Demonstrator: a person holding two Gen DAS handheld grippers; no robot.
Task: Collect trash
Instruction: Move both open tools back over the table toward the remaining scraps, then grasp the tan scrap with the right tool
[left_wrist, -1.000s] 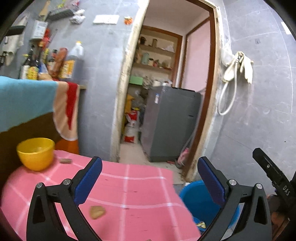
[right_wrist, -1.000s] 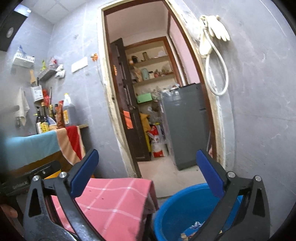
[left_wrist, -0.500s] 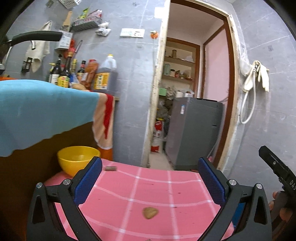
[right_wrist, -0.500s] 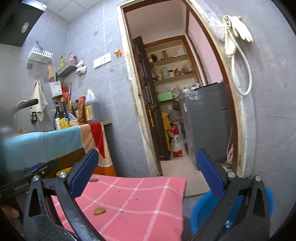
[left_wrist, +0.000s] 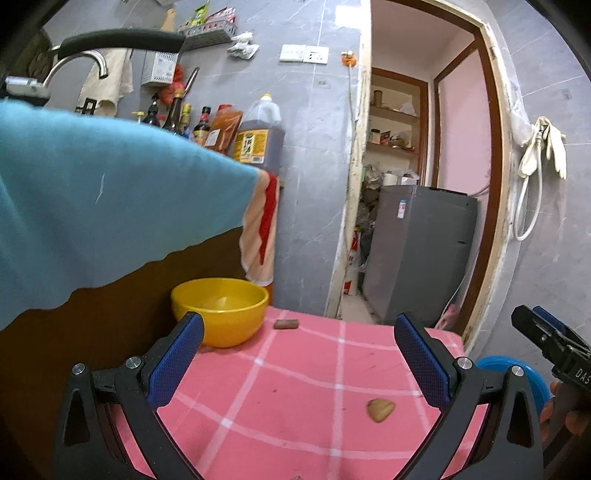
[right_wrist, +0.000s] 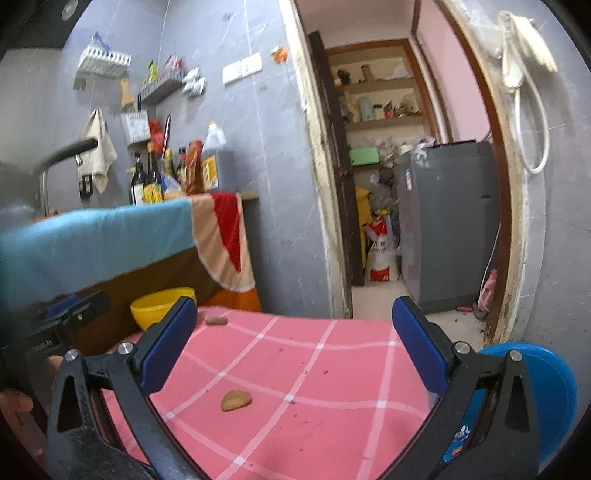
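1. The tan scrap (left_wrist: 380, 410) is a small, flat piece of trash, light brown, with a rounded outline and one side that narrows a little. What it is made of cannot be told.
2. It lies on the pink checked tablecloth (left_wrist: 295, 387), in the near part of the table; in the left wrist view it is close to the right blue pad (left_wrist: 424, 363) of the left gripper (left_wrist: 300, 360), and in the right wrist view it lies between the two fingers of the right gripper (right_wrist: 293, 345), nearer the left one.
3. Its long axis runs about across the table, left to right in both views.
4. A second piece, the brown stick-shaped scrap (left_wrist: 286, 324), is dark brown and oblong. It lies at the far edge of the cloth, just beside the yellow bowl (left_wrist: 221, 310), not touching it. Its long axis also goes left to right.
5. The left gripper has its jaws wide apart and holds nothing.
6. The right gripper is also spread wide and empty.
7. The blue bin (right_wrist: 546, 391) stands below the table's right edge; some bits of litter show inside it.
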